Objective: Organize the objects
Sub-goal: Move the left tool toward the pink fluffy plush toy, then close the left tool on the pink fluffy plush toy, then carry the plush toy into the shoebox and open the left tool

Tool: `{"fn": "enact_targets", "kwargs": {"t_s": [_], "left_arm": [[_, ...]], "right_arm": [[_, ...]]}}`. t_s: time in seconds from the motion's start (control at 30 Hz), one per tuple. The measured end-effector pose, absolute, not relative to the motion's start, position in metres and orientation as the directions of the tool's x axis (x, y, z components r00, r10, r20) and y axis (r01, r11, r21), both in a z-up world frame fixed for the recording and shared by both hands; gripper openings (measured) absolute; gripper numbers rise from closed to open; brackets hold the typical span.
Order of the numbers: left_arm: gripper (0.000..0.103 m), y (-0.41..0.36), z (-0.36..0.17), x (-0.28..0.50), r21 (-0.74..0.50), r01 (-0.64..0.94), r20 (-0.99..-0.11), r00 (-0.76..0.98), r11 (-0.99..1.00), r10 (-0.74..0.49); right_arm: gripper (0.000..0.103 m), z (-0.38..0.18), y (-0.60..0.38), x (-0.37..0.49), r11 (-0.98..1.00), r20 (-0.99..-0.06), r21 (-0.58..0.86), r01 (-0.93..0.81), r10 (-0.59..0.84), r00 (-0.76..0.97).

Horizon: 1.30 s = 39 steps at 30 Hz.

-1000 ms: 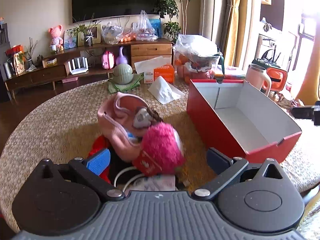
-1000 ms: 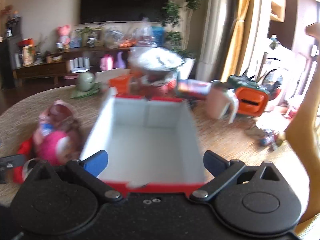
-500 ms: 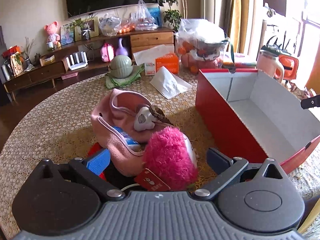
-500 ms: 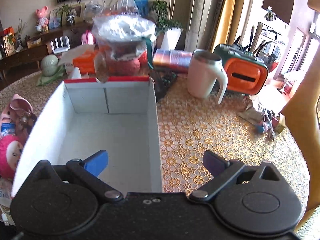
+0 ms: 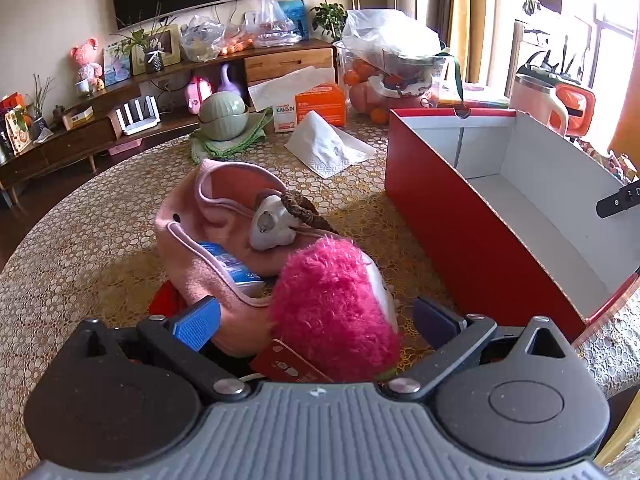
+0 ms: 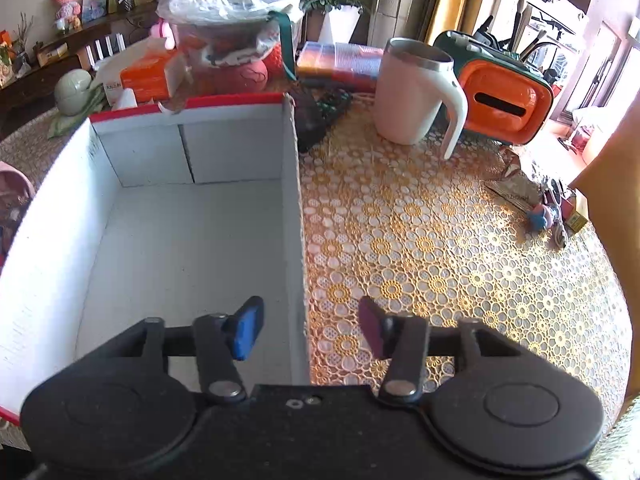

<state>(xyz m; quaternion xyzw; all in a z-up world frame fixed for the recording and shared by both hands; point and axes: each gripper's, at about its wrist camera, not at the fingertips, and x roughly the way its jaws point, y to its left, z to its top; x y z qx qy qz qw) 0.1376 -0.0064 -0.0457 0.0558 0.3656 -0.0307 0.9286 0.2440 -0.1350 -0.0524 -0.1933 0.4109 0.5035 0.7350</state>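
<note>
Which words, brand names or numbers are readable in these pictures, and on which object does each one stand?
"KAIXIN" and a large "2": white end of the orange tissue box; spelling uncertain.
"ZHONGH...", partly readable: flat packet at the table's right edge.
Red tag under the pink plush toy: small print, unreadable.
Blue packet in the pink pouch: print blurred, unreadable.

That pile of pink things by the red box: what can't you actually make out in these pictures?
- Left wrist view: the red item under the pink fabric pouch is mostly covered; unidentifiable.
- Left wrist view: the fluffy magenta plush toy faces away; the left hand-held gripper hides its base.
- Right wrist view: the pile is cut off at the left edge.
</note>
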Motion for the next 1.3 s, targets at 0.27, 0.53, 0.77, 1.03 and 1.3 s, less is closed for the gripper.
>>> {"fn": "enact_targets", "kwargs": {"t_s": [0.27,0.53,0.77,1.03,1.3], "left_arm": [[0.103,-0.008,-0.052,0.142,0.094,0.09,-0.68,0.733,0.992,-0.001],[0.102,-0.017,-0.056,0.149,0.138,0.115,-0.673,0.74,0.984,0.008],[0.082,-0.02,-0.066,0.161,0.155,0.117,-0.694,0.719,0.981,0.024],[0.057,-0.024,-0.06,0.16,0.151,0.148,-0.696,0.718,0.977,-0.001],[0.056,-0.023,-0.035,0.157,0.134,0.152,-0.697,0.717,0.979,-0.016]], "right_arm": [[0.007,-0.06,-0.132,0.249,0.412,-0.826,0.186,-0.892,0.557,0.085],[0.004,-0.06,-0.132,0.248,0.399,-0.824,0.191,-0.897,0.562,0.074],[0.005,-0.059,-0.131,0.248,0.397,-0.825,0.182,-0.9,0.56,0.081],[0.004,-0.06,-0.131,0.247,0.393,-0.824,0.18,-0.902,0.561,0.08],[0.004,-0.06,-0.131,0.248,0.392,-0.824,0.194,-0.899,0.562,0.068]]}}
